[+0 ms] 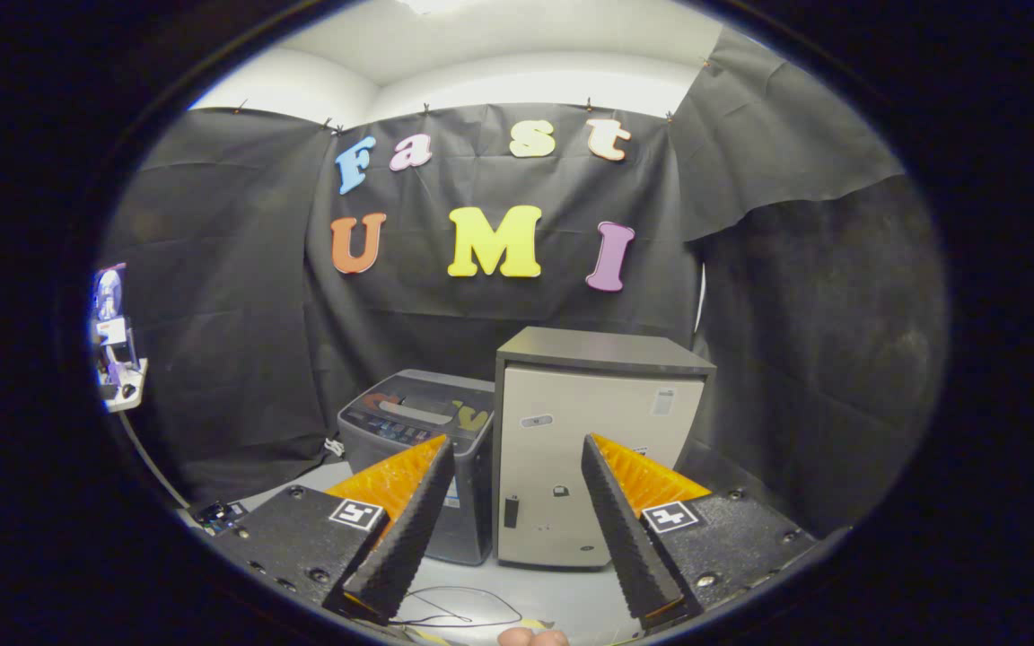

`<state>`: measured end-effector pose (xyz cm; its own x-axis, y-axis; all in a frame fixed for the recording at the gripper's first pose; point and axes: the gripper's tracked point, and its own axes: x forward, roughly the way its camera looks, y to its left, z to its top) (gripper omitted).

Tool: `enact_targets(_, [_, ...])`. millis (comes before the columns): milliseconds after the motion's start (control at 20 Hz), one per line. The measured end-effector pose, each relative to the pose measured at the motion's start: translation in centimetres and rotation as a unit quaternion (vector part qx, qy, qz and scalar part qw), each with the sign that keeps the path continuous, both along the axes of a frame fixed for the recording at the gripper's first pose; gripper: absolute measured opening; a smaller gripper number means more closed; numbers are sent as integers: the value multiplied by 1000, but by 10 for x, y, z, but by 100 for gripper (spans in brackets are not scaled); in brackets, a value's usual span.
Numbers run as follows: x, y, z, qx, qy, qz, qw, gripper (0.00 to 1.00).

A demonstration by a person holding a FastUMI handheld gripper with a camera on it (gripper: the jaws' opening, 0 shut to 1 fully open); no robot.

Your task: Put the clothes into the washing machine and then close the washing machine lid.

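A small grey top-loading washing machine [418,422] stands on the pale floor beyond my left finger, and its glossy lid [427,405] lies flat on top. My gripper [517,444] is open, its fingers spread wide with nothing between them. It is held low, a short way in front of the machine. The left fingertip [441,453] overlaps the machine's front right corner. I see no clothes anywhere.
A beige cabinet [589,404] with a dark top stands tight against the washer's right side, straight ahead between the fingers. A thin black cable [463,615] lies on the floor just below the fingers. A person's fingertip [530,637] shows below. Some equipment [113,341] sits far left.
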<state>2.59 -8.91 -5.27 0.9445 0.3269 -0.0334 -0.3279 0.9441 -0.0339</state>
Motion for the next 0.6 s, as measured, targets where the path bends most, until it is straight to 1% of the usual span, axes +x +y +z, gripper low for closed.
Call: enact_targets(600, [-10, -3, 6, -7, -8, 0, 1000, 90])
